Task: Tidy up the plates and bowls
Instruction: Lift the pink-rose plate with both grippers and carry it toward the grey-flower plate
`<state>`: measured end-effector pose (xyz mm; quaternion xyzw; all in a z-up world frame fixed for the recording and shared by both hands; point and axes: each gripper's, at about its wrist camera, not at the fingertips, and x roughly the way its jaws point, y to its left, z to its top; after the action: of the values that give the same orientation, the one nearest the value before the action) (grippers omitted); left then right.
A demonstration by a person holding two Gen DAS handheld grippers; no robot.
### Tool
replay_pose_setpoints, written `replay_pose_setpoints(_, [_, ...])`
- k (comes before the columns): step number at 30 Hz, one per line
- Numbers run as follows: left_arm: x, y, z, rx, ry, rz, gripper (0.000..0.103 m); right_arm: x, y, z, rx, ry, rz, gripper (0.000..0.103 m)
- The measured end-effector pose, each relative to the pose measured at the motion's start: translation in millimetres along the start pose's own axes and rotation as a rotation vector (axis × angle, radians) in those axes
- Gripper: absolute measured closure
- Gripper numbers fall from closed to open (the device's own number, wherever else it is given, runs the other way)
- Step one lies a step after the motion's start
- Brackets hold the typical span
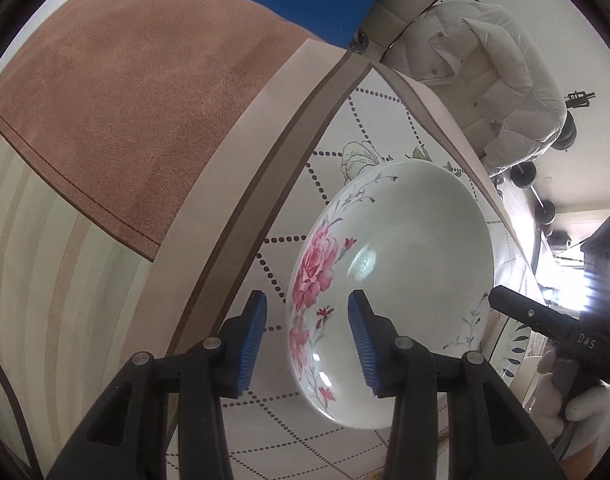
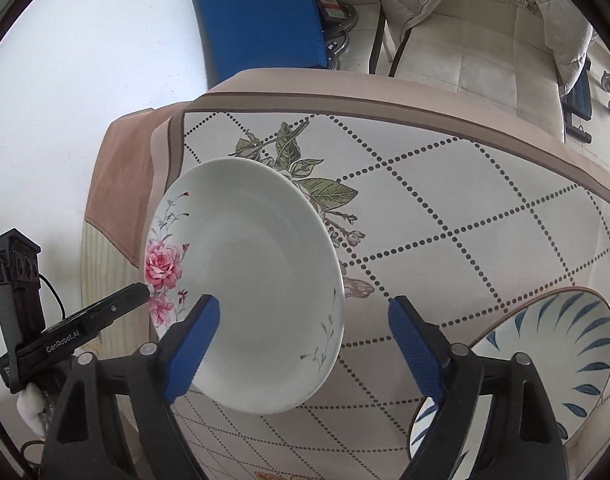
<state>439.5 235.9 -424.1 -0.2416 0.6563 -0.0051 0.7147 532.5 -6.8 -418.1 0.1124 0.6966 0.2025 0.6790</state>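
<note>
A white plate with pink roses [image 1: 401, 264] lies on the patterned tablecloth near the table's left corner; it also shows in the right wrist view [image 2: 257, 288]. My left gripper [image 1: 307, 340] is open, its jaws either side of the plate's rose-painted rim, with a gap on both sides. My right gripper [image 2: 305, 344] is open and empty above the plate's near edge. A white bowl with blue leaf strokes [image 2: 565, 360] sits on the table to the right, beside my right finger. The left gripper's body [image 2: 65, 336] shows at the plate's left edge.
The tablecloth [image 2: 465, 220] has a dotted grid and a brown border. A brown cloth [image 1: 125, 100] hangs off the table's left side. A cream chair with a white jacket [image 2: 465, 20] and a blue board [image 2: 261, 12] stand beyond the far edge.
</note>
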Motion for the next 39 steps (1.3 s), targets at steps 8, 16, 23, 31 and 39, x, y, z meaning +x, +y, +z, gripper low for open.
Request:
replay_pose_setpoints(8, [21.2, -13.9, 4.5, 0.062, 0.031, 0.020, 0.075, 32.7, -21.1, 13.8, 0.063, 0.091, 0.074, 0.045])
replay_pose_setpoints(16, [17.2, -16.5, -1.1, 0.129, 0.004, 0.072, 0.081, 34.8, -35.2, 6.7, 0.094, 0.102, 0.079, 0.087])
replay_pose_setpoints(23, [8.1, -19.1, -6.4, 0.156, -0.034, 0.095, 0.085, 31.1, -35.0, 0.6, 0.069, 0.107, 0.053, 0.087])
replay_pose_setpoints(31, [-3.5, -28.6, -11.3, 0.192, -0.057, 0.105, 0.086, 18.1, -50.9, -18.9, 0.101, 0.082, 0.080, 0.088])
replay_pose_setpoints(39, [-24.4, -51.3, -31.0, 0.244, -0.077, 0.090, 0.086, -13.1, -70.0, -41.5, 0.117, 0.042, 0.104, 0.088])
